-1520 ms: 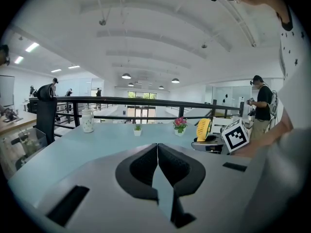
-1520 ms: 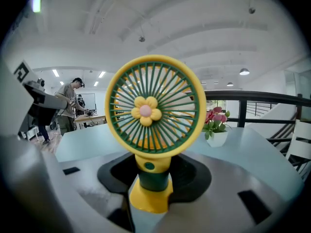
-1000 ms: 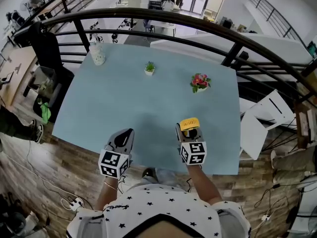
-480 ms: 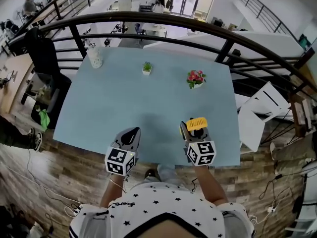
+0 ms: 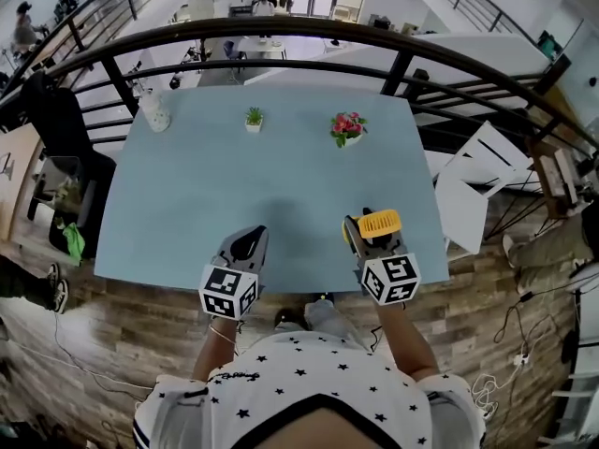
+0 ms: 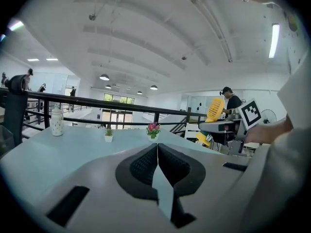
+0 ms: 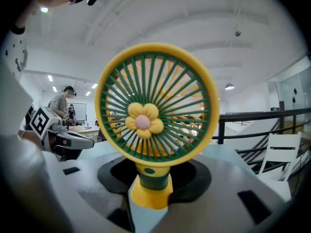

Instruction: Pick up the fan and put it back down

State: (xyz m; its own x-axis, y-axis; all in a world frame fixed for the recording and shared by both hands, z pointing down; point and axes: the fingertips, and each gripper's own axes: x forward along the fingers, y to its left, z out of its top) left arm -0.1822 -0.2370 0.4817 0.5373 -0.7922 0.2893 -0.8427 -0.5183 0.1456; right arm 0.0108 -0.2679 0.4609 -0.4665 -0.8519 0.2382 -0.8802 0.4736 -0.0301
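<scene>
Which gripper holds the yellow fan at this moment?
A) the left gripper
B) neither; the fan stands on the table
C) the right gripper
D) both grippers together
C: the right gripper is closed on the stem of the fan, while the left gripper has its jaws together with nothing between them.

The bench (image 5: pixel 234 185) is lying across the middle of the frame. A jar (image 5: pixel 154 112) is standing at its upper left corner. A small plant (image 5: pixel 254 118) is sitting to the right of the jar, and a flower pot (image 5: pixel 346 127) is sitting further right. A railing (image 5: pixel 309 36) is running behind them. The left tool (image 5: pixel 249 238) and right tool (image 5: pixel 367 235) are hanging over the near edge, well apart. The fan (image 5: pixel 380 223) is sitting in the right tool.
</scene>
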